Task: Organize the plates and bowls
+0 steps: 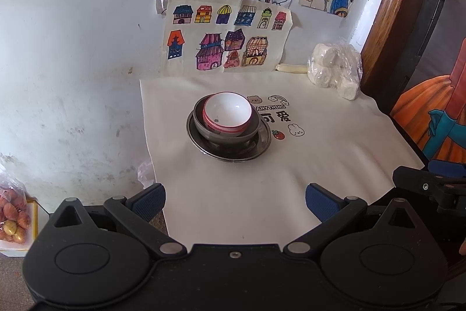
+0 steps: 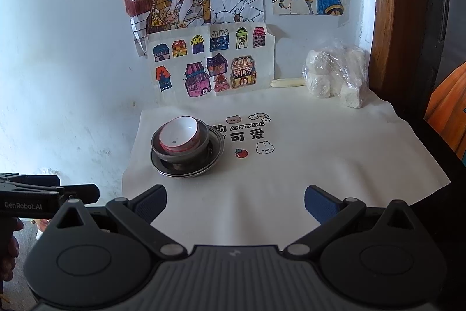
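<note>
Resting at the centre of the left wrist view, a white bowl (image 1: 227,110) with a red-striped rim sits tilted inside a dark grey bowl (image 1: 204,124), which in turn stands on a shallow metal plate (image 1: 263,143); the stack lies on a cream cloth (image 1: 335,153) printed with cartoon animals, a strawberry and the word ANYTHING; in the right wrist view the same stack appears left of centre, the white bowl (image 2: 180,136) nested in the grey bowl (image 2: 201,149) on the plate (image 2: 217,149), toward the left part of the cloth (image 2: 320,165). At the bottom of the left wrist frame the left gripper (image 1: 235,204) hangs with its blue-padded fingers spread wide and nothing between them, well short of the stack; the right gripper (image 2: 235,204) at the bottom of its own frame is likewise splayed apart and empty, also well apart from the dishes; each gripper's black body shows at the edge of the other's view, the right one at lower right (image 1: 431,185), the left one at lower left (image 2: 43,194). Coloured children's drawings (image 1: 227,48) hang on the white wall above the cloth; a clear plastic bag of white lumps (image 1: 335,70) sits at the cloth's far right corner, beside a wooden frame (image 1: 390,5); a bag of reddish and yellow produce (image 1: 13,219) shows at lower left.
</note>
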The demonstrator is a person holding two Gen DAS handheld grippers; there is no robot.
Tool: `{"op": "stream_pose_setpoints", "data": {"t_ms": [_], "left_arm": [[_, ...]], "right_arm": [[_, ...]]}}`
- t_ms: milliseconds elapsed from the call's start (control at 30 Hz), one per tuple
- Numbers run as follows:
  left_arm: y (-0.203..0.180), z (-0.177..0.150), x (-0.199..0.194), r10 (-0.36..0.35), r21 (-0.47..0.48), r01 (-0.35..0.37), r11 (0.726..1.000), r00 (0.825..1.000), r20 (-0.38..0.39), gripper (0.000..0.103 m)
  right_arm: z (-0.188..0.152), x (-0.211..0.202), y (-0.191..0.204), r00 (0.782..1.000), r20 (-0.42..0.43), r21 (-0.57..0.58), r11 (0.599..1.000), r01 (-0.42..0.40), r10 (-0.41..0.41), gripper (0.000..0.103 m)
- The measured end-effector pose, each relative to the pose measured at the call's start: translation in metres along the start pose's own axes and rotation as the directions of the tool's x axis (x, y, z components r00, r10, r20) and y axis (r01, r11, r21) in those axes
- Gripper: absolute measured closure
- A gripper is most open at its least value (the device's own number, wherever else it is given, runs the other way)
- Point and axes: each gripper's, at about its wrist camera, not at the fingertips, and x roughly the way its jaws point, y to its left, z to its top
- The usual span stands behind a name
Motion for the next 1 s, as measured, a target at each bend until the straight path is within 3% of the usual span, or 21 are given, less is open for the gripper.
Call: {"op": "stream_pose_setpoints", "data": {"t_ms": [500, 667, 1000], "left_arm": [[0.0, 0.004, -0.002, -0.011, -0.037, 0.012, 0.999, 1.0, 0.018, 0.001], [-0.007, 0.004, -0.005, 0.031, -0.011, -0.031, 0.999, 0.999, 0.026, 0.001], [-0.013, 0.002, -0.011, 0.041, -0.005, -0.041, 0.999, 0.998, 0.056, 0.001]], "right_arm": [[0.002, 0.004, 0.0, 1.0, -0.004, 0.0, 1.0, 0.001, -0.001, 0.0], [0.002, 0.005, 0.0, 1.0, -0.005, 0.001, 1.0, 0.001, -0.001, 0.0], [0.001, 0.006, -0.004, 1.0, -0.008, 0.006, 1.0, 0.004, -0.004, 0.0]]}}
